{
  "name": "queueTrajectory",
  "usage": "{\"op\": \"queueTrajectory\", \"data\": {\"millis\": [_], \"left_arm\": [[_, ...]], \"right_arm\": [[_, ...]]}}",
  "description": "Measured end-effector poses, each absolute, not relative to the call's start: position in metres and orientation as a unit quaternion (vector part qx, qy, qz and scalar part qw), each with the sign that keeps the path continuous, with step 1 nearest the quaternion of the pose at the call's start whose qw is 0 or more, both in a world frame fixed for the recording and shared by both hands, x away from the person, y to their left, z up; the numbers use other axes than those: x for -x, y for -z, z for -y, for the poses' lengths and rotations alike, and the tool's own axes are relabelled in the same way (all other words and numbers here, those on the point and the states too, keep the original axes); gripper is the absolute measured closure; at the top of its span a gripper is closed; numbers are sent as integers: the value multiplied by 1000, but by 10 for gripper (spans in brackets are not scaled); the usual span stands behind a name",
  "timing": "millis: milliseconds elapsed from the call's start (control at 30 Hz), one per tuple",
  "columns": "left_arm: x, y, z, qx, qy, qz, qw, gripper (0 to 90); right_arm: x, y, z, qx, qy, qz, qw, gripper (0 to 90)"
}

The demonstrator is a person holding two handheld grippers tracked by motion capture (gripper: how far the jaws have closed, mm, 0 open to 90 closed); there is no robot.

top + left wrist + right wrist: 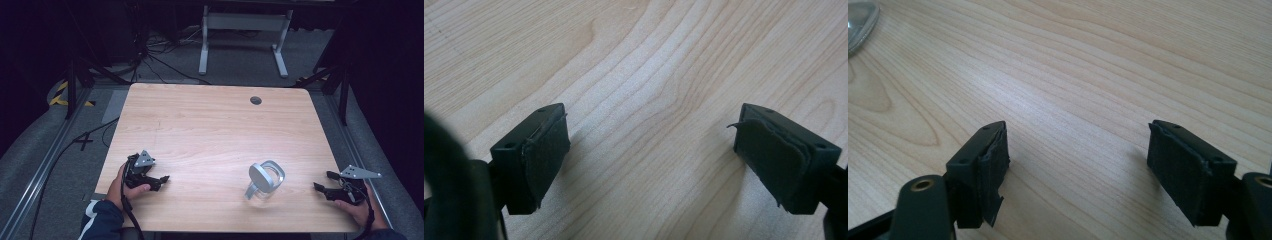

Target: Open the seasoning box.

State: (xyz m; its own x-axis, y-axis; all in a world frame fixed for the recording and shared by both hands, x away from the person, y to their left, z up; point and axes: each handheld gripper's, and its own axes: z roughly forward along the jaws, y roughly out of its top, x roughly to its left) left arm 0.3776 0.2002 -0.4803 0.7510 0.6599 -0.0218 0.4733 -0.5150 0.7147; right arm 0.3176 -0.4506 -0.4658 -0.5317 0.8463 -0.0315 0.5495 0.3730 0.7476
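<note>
- The table [210,130] is light wood with rounded corners, and a small dark round grommet [255,100] sits near its far edge.
- A clear glass jar [263,181] with a hinged lid (the lid swung open and standing up on its metal clasp) rests on the near right part of the table, between the two grippers and closer to the right one.
- The left gripper [161,181] lies low over the near left part of the table, held in the person's left hand [121,186]. In the left gripper view its jaws stand wide apart with only bare wood grain between them; it grips nothing.
- The right gripper [320,182] sits at the near right edge, held in the right hand [358,207], its jaws pointing toward the jar but well apart from it. In the right gripper view the jaws are spread wide and empty, and a bit of the glass shows at the top left corner.
</note>
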Motion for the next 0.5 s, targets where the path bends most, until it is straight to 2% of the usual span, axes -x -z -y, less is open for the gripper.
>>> {"op": "queueTrajectory", "data": {"millis": [500], "left_arm": [[-379,480,-200,-861,-130,-328,367,141]], "right_arm": [[-318,466,450,-436,-354,-801,209,238]]}}
